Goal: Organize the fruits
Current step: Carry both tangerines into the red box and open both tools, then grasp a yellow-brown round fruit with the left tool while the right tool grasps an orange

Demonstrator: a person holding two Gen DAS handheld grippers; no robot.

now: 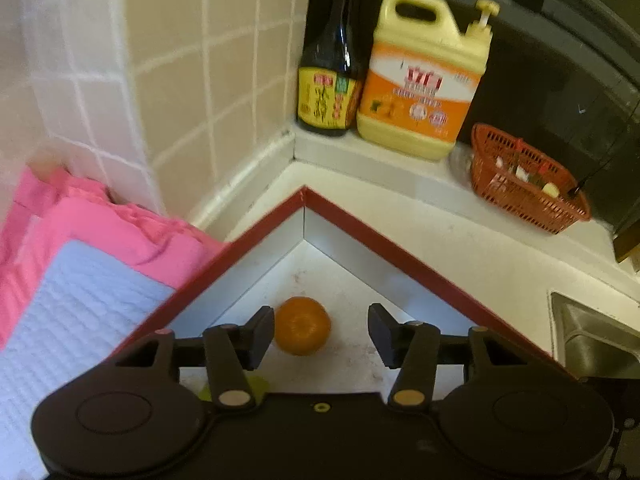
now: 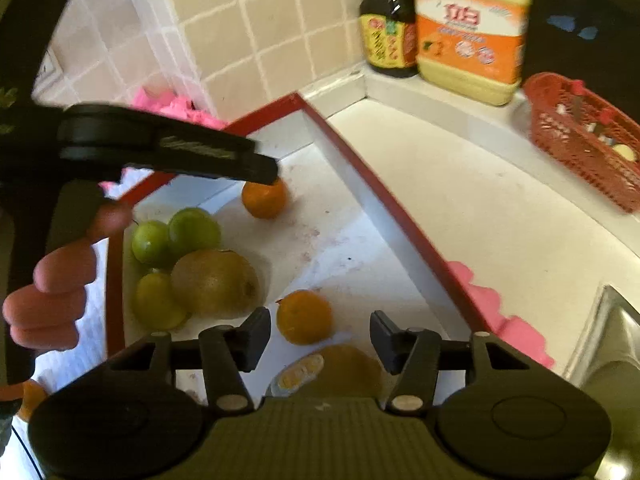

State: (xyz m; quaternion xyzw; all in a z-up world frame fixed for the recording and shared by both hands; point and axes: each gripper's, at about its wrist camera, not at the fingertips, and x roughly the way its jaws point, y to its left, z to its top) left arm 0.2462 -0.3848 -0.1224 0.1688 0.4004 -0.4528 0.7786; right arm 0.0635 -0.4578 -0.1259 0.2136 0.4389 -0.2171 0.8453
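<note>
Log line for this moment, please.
left gripper: open over far orange | right gripper: open near orange | both in tray

The brown fruit [image 2: 348, 364] with a sticker is half hidden under the right gripper [image 2: 320, 338]. In the left view, a green fruit [image 1: 256, 386] barely peeks past that gripper's finger [image 1: 256, 334]. The dark bottle [image 2: 386, 20] and yellow jug [image 2: 472, 32] lose their tops at the right view's edge. Label text is blurred, unreadable. The red basket's [image 1: 524, 192] contents are too small to name. 1 orange thing [image 2: 30, 398] at bottom left is mostly covered.
</note>
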